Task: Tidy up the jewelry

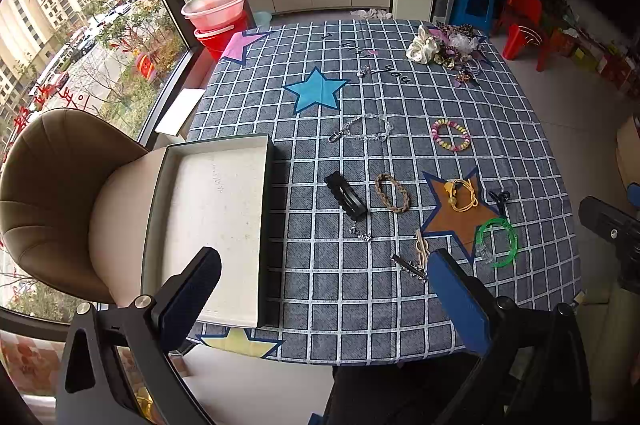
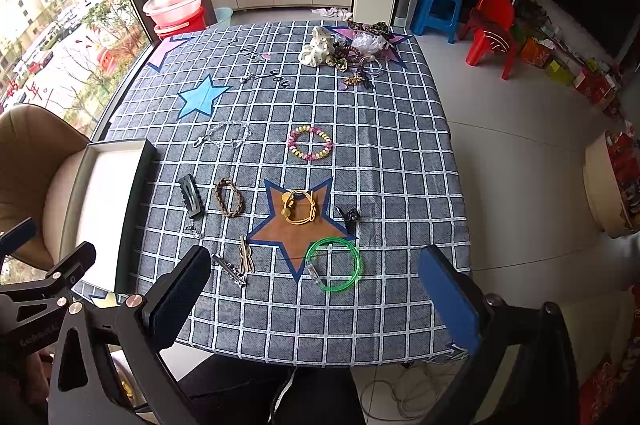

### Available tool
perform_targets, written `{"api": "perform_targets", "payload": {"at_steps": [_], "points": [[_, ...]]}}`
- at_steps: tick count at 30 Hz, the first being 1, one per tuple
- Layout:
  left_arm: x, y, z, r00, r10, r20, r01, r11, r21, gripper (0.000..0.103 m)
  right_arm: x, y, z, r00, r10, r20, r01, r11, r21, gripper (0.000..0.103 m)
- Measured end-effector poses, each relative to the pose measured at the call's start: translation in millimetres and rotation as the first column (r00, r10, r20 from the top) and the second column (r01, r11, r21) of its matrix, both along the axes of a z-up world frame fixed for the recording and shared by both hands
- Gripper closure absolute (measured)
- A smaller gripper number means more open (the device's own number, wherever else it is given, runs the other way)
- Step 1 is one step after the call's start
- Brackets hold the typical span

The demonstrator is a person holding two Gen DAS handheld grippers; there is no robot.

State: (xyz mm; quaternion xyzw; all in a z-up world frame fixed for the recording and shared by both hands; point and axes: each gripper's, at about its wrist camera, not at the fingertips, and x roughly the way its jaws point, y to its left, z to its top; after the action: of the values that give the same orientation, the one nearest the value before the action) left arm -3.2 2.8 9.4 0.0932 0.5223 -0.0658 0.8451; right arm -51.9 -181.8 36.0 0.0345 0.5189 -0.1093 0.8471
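Observation:
An open dark box with a white lining (image 1: 216, 209) sits at the table's left edge; it also shows in the right wrist view (image 2: 104, 209). Loose jewelry lies on the checked cloth: a black hair clip (image 1: 346, 195), a brown braided bracelet (image 1: 392, 192), a yellow cord bracelet (image 1: 464, 195), a green ring bracelet (image 1: 498, 243), a pink-yellow spiral band (image 1: 450, 135), a clear bead chain (image 1: 362, 131) and a beige clip (image 1: 420, 245). My left gripper (image 1: 324, 281) is open and empty above the near table edge. My right gripper (image 2: 316, 281) is open and empty, near the green bracelet (image 2: 333, 264).
A pile of scrunchies and hair ties (image 1: 448, 47) lies at the far right corner. A beige chair (image 1: 52, 185) stands left of the table. Red basins (image 1: 218, 13), a blue stool (image 2: 436, 5) and a red chair (image 2: 492, 29) stand beyond it.

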Motion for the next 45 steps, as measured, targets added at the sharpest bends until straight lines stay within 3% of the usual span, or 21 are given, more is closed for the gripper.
{"api": "perform_targets", "payload": {"at_steps": [45], "points": [[2.9, 2.1, -2.7, 1.0, 0.004, -0.004, -0.004, 1.0, -0.003, 0.0, -0.3, 3.8, -0.9, 1.0, -0.001, -0.004, 0.001, 1.0, -0.002, 0.0]]}}
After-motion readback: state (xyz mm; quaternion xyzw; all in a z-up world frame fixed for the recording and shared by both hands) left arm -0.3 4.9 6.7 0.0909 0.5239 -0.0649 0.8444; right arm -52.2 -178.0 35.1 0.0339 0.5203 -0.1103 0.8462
